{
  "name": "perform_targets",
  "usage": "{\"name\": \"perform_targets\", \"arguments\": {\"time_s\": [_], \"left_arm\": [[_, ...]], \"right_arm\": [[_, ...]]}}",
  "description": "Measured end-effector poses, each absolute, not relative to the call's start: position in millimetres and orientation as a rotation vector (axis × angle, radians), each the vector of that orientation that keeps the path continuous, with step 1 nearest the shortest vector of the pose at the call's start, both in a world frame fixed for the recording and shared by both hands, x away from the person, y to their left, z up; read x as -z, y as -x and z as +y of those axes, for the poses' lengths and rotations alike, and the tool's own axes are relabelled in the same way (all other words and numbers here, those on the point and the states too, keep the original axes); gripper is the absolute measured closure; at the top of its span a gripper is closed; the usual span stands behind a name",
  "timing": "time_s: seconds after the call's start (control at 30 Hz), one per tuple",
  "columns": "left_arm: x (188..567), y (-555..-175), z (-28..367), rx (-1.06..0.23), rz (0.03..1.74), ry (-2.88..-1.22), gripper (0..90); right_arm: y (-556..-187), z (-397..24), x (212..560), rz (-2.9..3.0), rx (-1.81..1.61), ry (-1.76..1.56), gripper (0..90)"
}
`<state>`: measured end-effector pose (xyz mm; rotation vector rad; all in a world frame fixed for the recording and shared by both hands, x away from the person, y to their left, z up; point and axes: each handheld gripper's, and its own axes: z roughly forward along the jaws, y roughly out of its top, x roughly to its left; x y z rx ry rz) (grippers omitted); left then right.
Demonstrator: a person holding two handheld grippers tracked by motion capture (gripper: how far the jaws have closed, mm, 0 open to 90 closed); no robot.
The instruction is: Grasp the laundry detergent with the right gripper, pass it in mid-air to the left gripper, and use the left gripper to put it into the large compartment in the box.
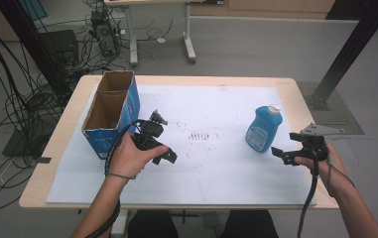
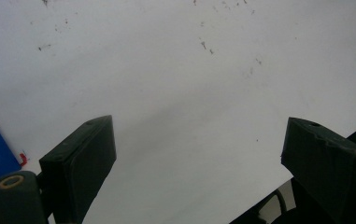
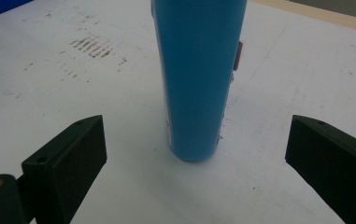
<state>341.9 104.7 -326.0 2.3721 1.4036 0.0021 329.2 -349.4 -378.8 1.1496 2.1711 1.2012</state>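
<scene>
The right gripper [image 3: 194,154] faces the blue bottle [image 3: 196,79] with jaws spread wide and empty. The bottle stands upright on the white sheet [image 1: 216,163], well to the right of the cardboard box [image 1: 111,113]. Just beside that box, the left gripper [image 1: 160,148] is likewise wide open, empty.

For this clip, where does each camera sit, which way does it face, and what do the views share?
High view: above the person's side, looking forward and down on the table; both forearms show, with the left gripper by the box and the right gripper by the bottle.
Left gripper view: rides the left gripper, looking down at the white sheet between open jaws.
Right gripper view: rides the right gripper, facing the upright bottle between open jaws.
Shared: bottle, high and right gripper views; sheet, all three.
</scene>
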Motion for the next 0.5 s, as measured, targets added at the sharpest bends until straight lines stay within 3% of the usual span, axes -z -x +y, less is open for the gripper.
{"name": "perform_targets", "arguments": {"time_s": [0.5], "left_arm": [[326, -340, 104, 0.0, 1.399, -2.357, 10.6]], "right_arm": [[-326, -349, 396, 2.122, -1.264, -1.118, 4.9]]}}
